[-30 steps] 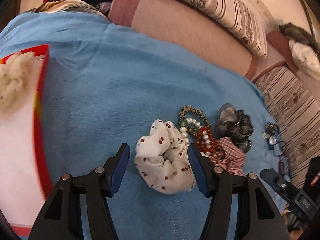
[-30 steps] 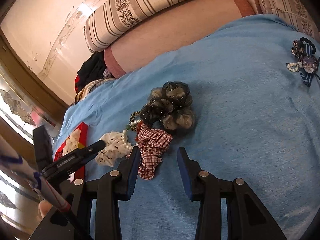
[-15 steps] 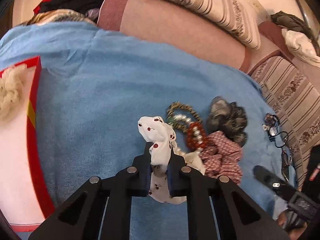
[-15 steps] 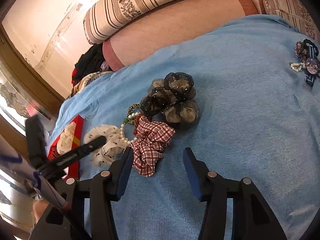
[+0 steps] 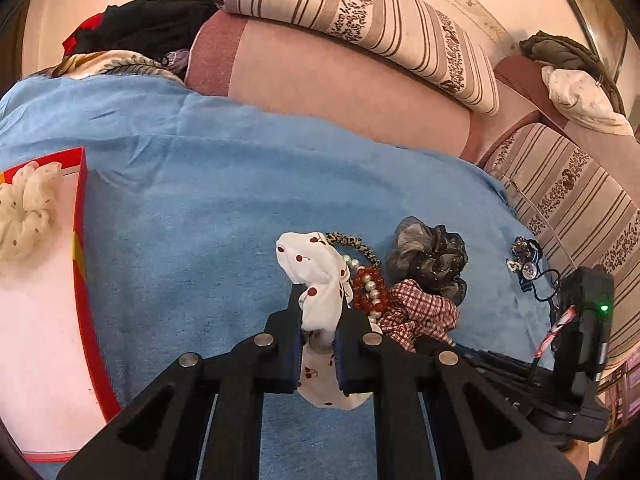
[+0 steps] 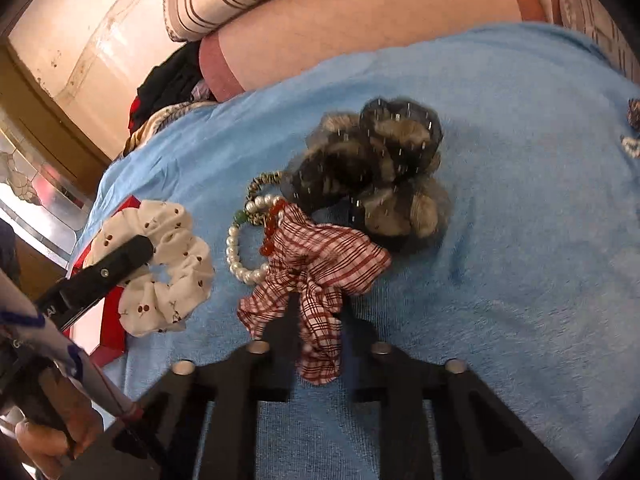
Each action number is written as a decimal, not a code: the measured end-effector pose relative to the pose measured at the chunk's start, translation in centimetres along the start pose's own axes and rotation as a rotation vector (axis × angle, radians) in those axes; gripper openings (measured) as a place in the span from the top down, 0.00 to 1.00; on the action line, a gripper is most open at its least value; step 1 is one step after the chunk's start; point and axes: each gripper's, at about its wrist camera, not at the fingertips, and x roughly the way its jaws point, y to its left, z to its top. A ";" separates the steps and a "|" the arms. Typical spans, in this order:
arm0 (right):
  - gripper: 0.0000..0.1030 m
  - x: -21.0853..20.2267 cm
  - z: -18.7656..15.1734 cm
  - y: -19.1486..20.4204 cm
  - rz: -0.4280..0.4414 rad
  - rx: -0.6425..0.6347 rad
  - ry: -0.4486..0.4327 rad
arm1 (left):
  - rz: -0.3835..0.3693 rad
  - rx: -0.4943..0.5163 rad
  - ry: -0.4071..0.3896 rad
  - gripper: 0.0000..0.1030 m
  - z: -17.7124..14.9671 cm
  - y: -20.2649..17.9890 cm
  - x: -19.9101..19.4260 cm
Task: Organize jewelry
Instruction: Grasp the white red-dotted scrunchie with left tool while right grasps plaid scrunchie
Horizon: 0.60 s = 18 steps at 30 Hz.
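My left gripper (image 5: 318, 312) is shut on the white cherry-print scrunchie (image 5: 320, 280), lifted a little off the blue cloth (image 5: 200, 220); it also shows in the right wrist view (image 6: 168, 264). My right gripper (image 6: 320, 320) has its jaws close around the red plaid scrunchie (image 6: 320, 264), which lies on the cloth. Beside it lie a pearl bracelet (image 6: 236, 256), red beads (image 5: 366, 284), a leopard hair tie (image 5: 356, 242) and a dark tulle scrunchie (image 6: 380, 172).
A red-rimmed white box (image 5: 86, 280) at the left holds a cream dotted scrunchie (image 5: 24, 216). A dark hair clip with pearls (image 5: 526, 264) lies at the right. Striped cushions (image 5: 360, 16) and a pink bolster (image 5: 340, 84) stand behind the cloth.
My left gripper closed on the white scrunchie and raised it. My right gripper moved forward and narrowed around the plaid scrunchie.
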 end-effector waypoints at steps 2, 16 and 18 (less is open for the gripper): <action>0.89 -0.9 0.0 0.5 0.002 -0.027 -0.029 | 0.002 0.002 -0.014 0.89 -0.1 0.0 -0.3; 0.90 -4.6 -0.2 2.4 -0.013 -0.146 -0.202 | -0.008 0.024 -0.093 0.89 0.0 -0.3 -2.1; 0.90 -4.6 -0.1 2.6 -0.013 -0.146 -0.209 | -0.011 0.025 -0.090 0.89 0.0 -0.3 -2.2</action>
